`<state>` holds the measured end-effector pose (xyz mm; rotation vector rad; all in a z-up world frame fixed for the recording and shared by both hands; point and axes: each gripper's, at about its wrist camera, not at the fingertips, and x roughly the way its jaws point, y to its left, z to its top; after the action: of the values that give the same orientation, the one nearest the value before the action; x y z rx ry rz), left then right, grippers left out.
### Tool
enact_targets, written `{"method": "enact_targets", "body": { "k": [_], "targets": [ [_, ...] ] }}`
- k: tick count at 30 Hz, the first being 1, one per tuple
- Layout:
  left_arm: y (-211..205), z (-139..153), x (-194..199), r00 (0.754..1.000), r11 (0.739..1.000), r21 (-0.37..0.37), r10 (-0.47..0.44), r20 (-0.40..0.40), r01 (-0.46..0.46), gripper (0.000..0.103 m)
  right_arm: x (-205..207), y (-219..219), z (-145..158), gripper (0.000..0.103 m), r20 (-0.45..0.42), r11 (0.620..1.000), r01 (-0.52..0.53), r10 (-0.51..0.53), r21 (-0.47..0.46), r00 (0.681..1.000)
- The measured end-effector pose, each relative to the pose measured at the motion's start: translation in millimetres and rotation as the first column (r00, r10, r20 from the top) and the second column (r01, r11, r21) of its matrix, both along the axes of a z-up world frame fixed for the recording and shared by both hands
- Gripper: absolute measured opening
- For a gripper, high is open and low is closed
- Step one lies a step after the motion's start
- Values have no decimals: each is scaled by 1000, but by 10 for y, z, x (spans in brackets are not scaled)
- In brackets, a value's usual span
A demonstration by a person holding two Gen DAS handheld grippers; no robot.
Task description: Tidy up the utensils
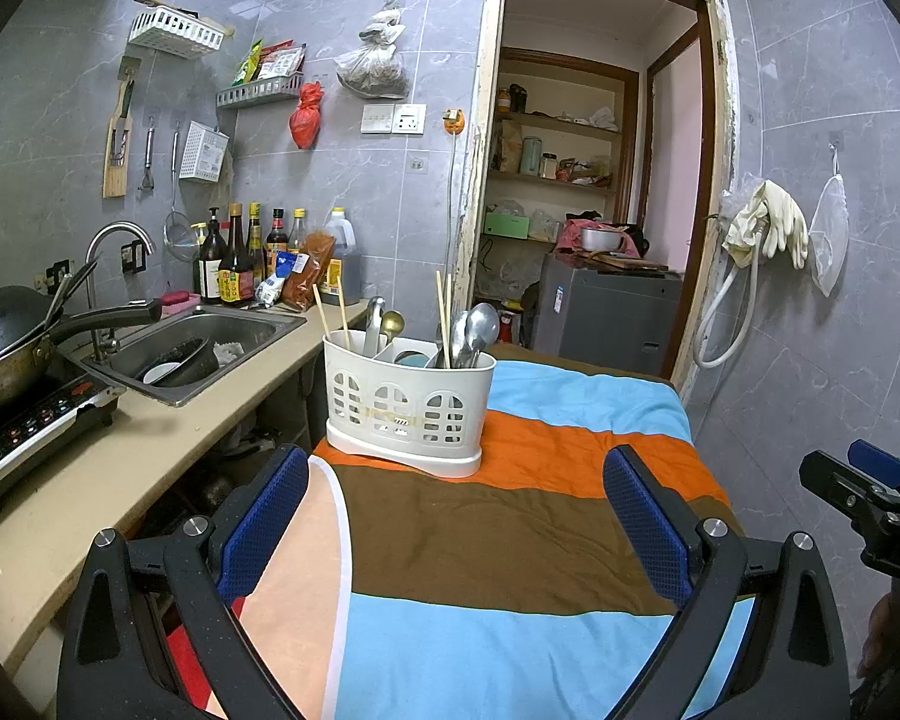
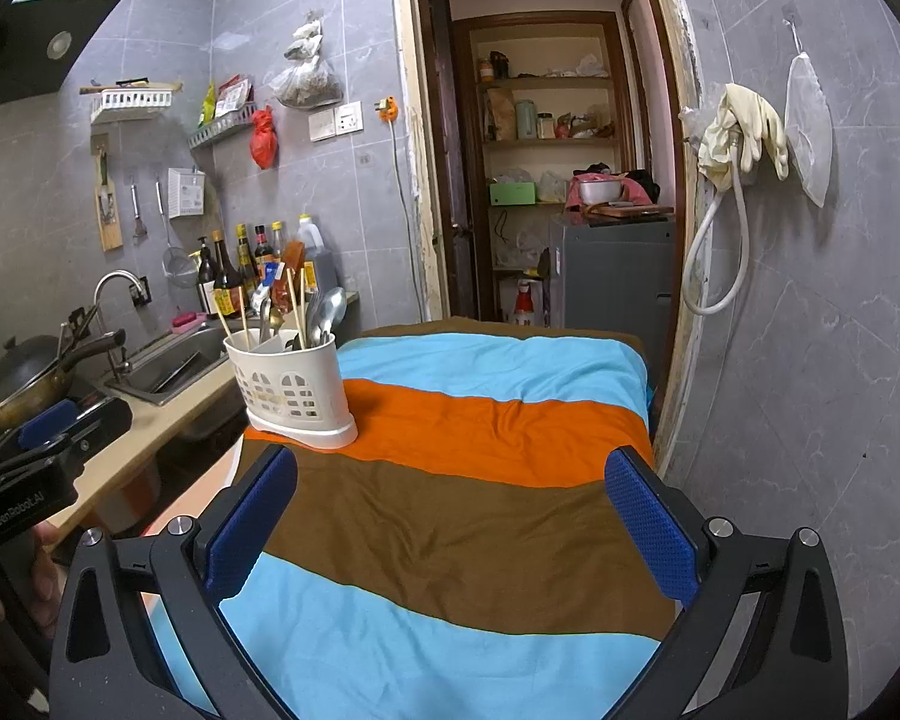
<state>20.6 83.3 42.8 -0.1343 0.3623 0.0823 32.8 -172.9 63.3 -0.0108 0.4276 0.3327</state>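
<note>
A white slotted utensil caddy [image 1: 408,405] [image 2: 291,390] stands on the orange stripe of a striped cloth [image 1: 510,540] [image 2: 480,480], at its left edge. Chopsticks [image 1: 333,315] lean in its left compartment, a gold-coloured spoon [image 1: 392,322] in the middle, and steel spoons [image 1: 474,330] [image 2: 325,312] with more chopsticks on the right. My left gripper [image 1: 456,474] is open above the cloth, short of the caddy, with nothing between its blue pads [image 1: 264,534]. My right gripper [image 2: 450,480] is open too, right of the caddy and empty.
A beige counter [image 1: 90,480] runs along the left with a sink [image 1: 204,348], a wok [image 1: 6,348] on an induction hob, and sauce bottles [image 1: 240,258]. An open doorway [image 1: 594,180] with shelves lies behind the table. A tiled wall with gloves [image 1: 762,228] is right.
</note>
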Motion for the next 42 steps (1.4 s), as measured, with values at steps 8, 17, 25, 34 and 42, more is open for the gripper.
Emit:
{"method": "enact_targets", "body": {
  "k": [8, 17, 25, 34, 42],
  "targets": [
    [-7, 9, 3, 1000, 1000, 1, 1, -1, -1, 96, 5, -7, -2, 103, -3, 1000, 0, 0, 0, 1000],
    [-1, 11, 6, 1000, 1000, 1, 0, -2, 0, 96, 10, 0, 12, 103, -3, 1000, -1, 1, 0, 1000],
    [1, 10, 11, 1000, 1000, 0, 0, -3, 0, 96, 14, -1, 16, 103, -4, 1000, 0, 0, 1, 1000],
    [9, -14, 7, 1000, 1000, 3, -2, -6, 2, 96, 19, 3, 4, 103, -7, 1000, 1, -1, 1, 1000],
    [7, -25, 22, 1000, 1000, 8, -9, -18, 9, 96, 30, 2, 10, 103, -9, 1000, 0, 0, 1, 1000]
  ]
}}
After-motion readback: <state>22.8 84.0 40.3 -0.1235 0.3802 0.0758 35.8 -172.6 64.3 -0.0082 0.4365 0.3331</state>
